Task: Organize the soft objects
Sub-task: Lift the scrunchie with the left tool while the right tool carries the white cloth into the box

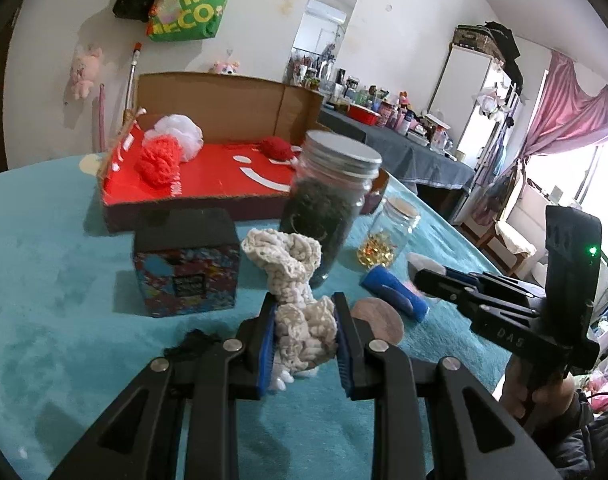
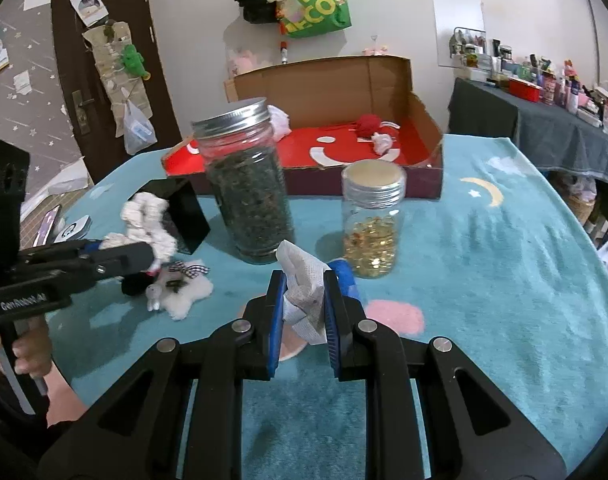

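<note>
My left gripper (image 1: 304, 340) is shut on a cream crocheted piece (image 1: 292, 280), held above the teal tablecloth; it also shows in the right wrist view (image 2: 148, 224). My right gripper (image 2: 304, 312) is shut on a white mesh cloth (image 2: 304, 280). The open cardboard box with a red floor (image 1: 208, 180) stands behind and holds a red knitted piece (image 1: 160, 160), a white puff (image 1: 180, 128) and a red yarn ball (image 1: 276, 148). A white fluffy toy with a checked bow (image 2: 180, 288) lies on the cloth under the left gripper.
A tall jar of dark leaves (image 2: 244, 180) and a small jar of gold bits (image 2: 371, 220) stand in front of the box. A black patterned cube box (image 1: 188, 256), a blue object (image 1: 395, 288) and a round brown coaster (image 1: 379, 320) lie nearby. A cluttered side table (image 2: 543, 120) is at right.
</note>
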`<move>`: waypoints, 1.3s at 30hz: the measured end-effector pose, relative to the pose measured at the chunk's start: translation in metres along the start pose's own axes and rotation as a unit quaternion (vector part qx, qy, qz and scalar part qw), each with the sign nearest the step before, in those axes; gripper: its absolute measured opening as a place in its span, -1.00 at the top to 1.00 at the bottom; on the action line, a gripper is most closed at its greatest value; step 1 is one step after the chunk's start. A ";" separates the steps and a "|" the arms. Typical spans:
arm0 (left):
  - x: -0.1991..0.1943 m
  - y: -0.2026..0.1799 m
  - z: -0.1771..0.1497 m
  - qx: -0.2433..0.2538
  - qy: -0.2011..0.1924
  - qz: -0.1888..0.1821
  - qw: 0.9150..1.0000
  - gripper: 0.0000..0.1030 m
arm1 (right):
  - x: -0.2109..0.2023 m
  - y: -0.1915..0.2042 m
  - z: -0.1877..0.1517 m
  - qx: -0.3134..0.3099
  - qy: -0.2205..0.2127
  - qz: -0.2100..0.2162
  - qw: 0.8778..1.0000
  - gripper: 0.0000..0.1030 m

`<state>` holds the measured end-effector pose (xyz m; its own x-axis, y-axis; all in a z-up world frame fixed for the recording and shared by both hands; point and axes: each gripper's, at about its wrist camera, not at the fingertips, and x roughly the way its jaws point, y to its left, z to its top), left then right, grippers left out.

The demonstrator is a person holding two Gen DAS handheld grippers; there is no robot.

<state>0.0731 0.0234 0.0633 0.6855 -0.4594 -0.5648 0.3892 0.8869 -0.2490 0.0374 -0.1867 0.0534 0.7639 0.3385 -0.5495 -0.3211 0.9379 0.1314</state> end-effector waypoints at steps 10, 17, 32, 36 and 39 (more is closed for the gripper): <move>-0.019 0.018 0.019 -0.007 -0.022 0.021 1.000 0.47 | -0.010 -0.018 0.016 0.007 -0.015 -0.028 0.999 0.66; -0.019 0.027 0.041 -0.003 -0.029 0.027 0.999 0.47 | -0.012 -0.029 0.037 0.010 -0.025 -0.035 0.999 0.66; 0.022 0.031 0.121 0.039 0.022 0.009 0.999 0.47 | 0.012 -0.034 0.116 -0.047 -0.028 0.002 0.998 0.66; 0.046 0.032 0.143 0.054 0.054 0.011 0.997 0.47 | 0.036 -0.033 0.147 -0.077 -0.009 0.018 0.997 0.66; 0.070 0.036 0.158 0.069 0.079 0.024 0.994 0.47 | 0.058 -0.032 0.165 -0.093 0.009 0.027 0.995 0.66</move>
<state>0.2324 0.0151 0.1390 0.6041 -0.3928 -0.6934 0.4456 0.8879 -0.1148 0.1845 -0.1844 0.1539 0.7328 0.3845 -0.5614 -0.4600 0.8879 0.0076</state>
